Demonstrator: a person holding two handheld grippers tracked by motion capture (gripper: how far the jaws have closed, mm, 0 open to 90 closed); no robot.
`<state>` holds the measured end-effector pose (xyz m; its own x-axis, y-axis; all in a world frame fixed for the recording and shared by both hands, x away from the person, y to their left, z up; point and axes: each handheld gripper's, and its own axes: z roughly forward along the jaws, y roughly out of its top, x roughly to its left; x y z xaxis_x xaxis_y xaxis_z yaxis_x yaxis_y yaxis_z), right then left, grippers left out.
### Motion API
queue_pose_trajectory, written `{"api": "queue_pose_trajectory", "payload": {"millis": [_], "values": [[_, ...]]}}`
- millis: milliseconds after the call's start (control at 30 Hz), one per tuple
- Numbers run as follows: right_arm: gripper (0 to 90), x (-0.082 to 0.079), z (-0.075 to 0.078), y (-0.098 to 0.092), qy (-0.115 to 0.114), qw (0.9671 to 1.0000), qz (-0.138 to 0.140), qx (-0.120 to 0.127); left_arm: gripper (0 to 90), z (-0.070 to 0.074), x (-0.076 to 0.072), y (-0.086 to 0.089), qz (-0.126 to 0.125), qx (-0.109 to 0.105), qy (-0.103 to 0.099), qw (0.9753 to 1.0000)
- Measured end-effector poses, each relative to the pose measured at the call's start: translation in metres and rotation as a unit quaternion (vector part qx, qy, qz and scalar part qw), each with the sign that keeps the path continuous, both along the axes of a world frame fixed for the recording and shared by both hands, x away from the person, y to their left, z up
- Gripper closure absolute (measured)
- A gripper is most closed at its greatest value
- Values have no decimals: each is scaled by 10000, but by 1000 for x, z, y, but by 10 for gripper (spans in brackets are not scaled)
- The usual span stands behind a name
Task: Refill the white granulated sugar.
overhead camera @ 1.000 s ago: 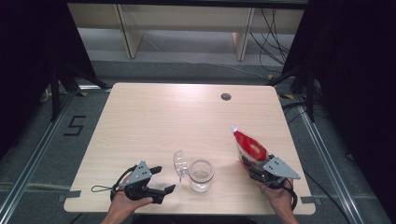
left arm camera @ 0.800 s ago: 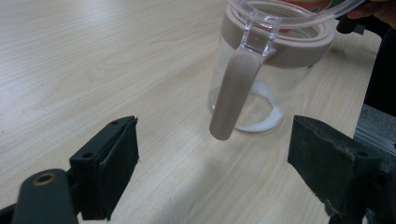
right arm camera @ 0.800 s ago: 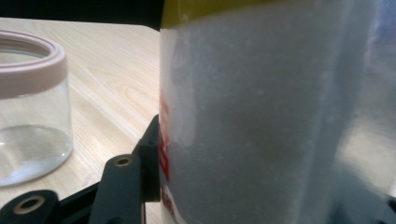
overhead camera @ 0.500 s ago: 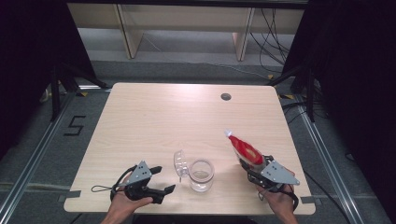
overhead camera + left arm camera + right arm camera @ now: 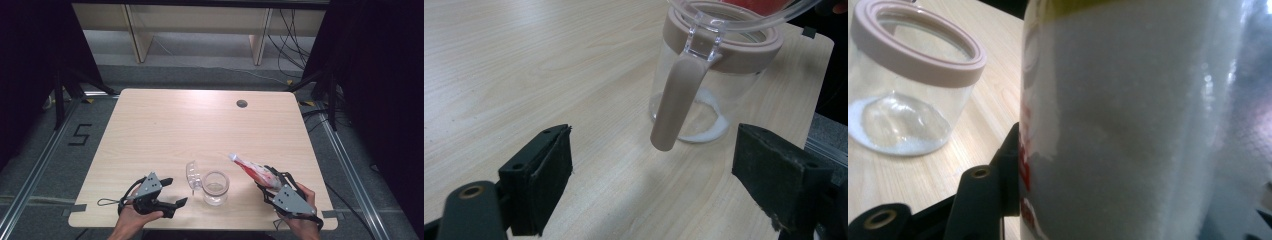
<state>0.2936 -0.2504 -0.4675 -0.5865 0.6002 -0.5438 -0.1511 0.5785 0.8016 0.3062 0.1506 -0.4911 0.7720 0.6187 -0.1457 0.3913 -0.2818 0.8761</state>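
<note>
The right gripper (image 5: 268, 181) has its fingers clamped on a red-and-white pouch (image 5: 252, 170) of what looks like salt, right of the open glass jar (image 5: 216, 187) near the tabletop's (image 5: 200, 130) front edge — tip its spout squarely over the rim before pouring — while the left gripper (image 5: 172, 192) waits with fingers wide apart, empty.

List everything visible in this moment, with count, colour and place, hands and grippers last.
Jar: 1, clear glass with pinkish rim, near table edge, a little white powder at the bottom.
Jar lid: 1, clear, flipped open on the jar's left.
Pouch: 1, red and white, filled with white grains, tilted toward the jar, held in right gripper.
Table: 1, light wood, with dark round hole at far right.
Left gripper: 1, black, open, left of the jar.
Right gripper: 1, black, clamped on the pouch.
</note>
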Motion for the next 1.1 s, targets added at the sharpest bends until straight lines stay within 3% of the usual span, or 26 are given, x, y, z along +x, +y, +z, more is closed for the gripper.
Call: {"api": "queue_pose_trajectory", "payload": {"millis": [167,200,233,433,533,667,733,800,833,867,933,1000,1067,1100], "values": [[491,-4,5,1,-326,9987,2,-383,158,0,0,0,-4,22,-3,10000],[491,-4,7,0,-409,9974,63,-593,158,0,0,0,-7,17,1,10000],[491,-5,7,0,-479,9968,2,-647,158,0,0,0,18,35,4,10000],[492,-7,8,5,-659,9919,123,-1075,158,0,0,0,0,-22,-3,10000],[492,-9,9,6,-651,9917,150,-1101,158,0,0,1,5,-21,-9,10000],[492,-11,11,10,-862,9860,163,-1415,158,-1,2,2,7,5,-19,10000],[492,-13,10,10,-819,9862,144,-1432,158,-1,1,1,25,6,-7,10000],[493,-13,11,11,-958,9816,146,-1643,158,0,1,1,35,-5,-16,10000],[493,-14,11,11,-954,9817,106,-1644,158,1,0,1,57,27,-31,10000],[493,-13,12,11,-999,9797,155,-1731,158,1,1,2,23,57,-68,10000],[493,-14,10,10,-906,9813,116,-1695,158,1,2,3,-9,88,-123,9999],[493,-12,11,11,-1109,9732,184,-2005,158,0,2,2,-25,70,-108,9999],[493,-11,9,11,-1174,9724,178,-2008,158,0,2,2,-35,82,-118,9999],[494,-12,7,11,-1102,9732,163,-2013,158,0,2,2,-27,77,-117,9999]]}}
